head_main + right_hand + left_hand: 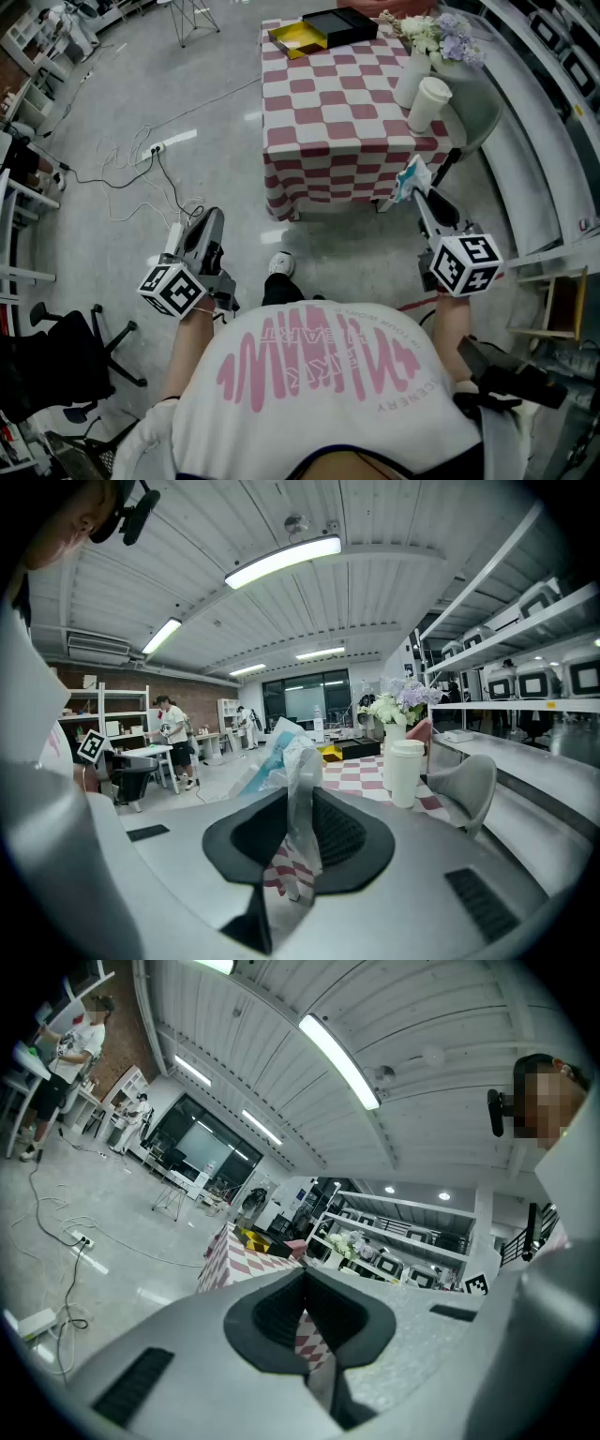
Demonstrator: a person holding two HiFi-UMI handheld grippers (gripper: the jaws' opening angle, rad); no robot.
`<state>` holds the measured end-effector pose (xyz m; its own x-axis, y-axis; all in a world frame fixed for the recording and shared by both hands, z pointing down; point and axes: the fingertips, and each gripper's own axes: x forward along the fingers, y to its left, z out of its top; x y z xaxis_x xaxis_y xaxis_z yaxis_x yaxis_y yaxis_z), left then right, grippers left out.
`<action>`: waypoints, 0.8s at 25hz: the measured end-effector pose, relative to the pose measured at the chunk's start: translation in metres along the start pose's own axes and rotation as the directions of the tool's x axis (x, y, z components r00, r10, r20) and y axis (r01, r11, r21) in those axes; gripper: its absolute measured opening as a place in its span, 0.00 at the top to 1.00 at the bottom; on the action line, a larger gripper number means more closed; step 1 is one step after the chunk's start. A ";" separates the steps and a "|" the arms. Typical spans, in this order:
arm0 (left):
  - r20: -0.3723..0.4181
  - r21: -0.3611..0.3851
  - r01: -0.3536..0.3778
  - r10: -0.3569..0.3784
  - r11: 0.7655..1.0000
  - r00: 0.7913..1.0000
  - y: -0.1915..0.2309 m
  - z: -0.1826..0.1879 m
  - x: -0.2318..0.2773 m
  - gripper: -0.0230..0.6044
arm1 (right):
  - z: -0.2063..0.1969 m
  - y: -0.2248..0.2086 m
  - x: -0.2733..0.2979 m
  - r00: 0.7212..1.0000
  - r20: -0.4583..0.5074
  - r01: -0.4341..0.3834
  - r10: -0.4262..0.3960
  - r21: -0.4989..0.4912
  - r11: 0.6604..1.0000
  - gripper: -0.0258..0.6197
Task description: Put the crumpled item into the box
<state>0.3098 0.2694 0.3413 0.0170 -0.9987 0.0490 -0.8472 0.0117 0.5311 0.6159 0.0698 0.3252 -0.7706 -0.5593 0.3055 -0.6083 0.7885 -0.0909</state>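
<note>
My right gripper (419, 194) is shut on a crumpled clear and blue plastic wrapper (411, 178), held in the air just off the near right corner of the checkered table (328, 103). From the right gripper view the wrapper (286, 761) stands pinched between the black pads. The open black and yellow box (323, 31) lies at the table's far edge, seen small past the wrapper (352, 749). My left gripper (214, 217) hangs low over the floor left of the table, jaws shut with nothing between them (302, 1312).
A white paper cup (427, 102) and a white vase of flowers (422, 52) stand on the table's right side. A grey chair (478, 112) sits to the table's right. Cables and a power strip (159, 148) lie on the floor. People stand at distant desks (173, 738).
</note>
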 end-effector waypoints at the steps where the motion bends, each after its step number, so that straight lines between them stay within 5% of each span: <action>1: 0.001 -0.001 -0.002 0.002 1.000 1.000 0.002 0.000 -0.001 0.95 | 0.000 0.001 0.002 1.000 -0.002 -0.001 0.001 -0.003 1.000 0.85; 20: 0.051 -0.036 -0.032 0.033 0.999 0.998 0.063 0.040 0.010 0.95 | 0.014 0.006 0.074 0.999 -0.044 0.030 -0.030 0.013 0.999 0.85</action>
<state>0.2355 0.2581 0.3410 -0.0386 -0.9990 0.0232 -0.8279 0.0449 0.5591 0.5527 0.0299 0.3343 -0.7430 -0.5706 0.3498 -0.6338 0.7677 -0.0941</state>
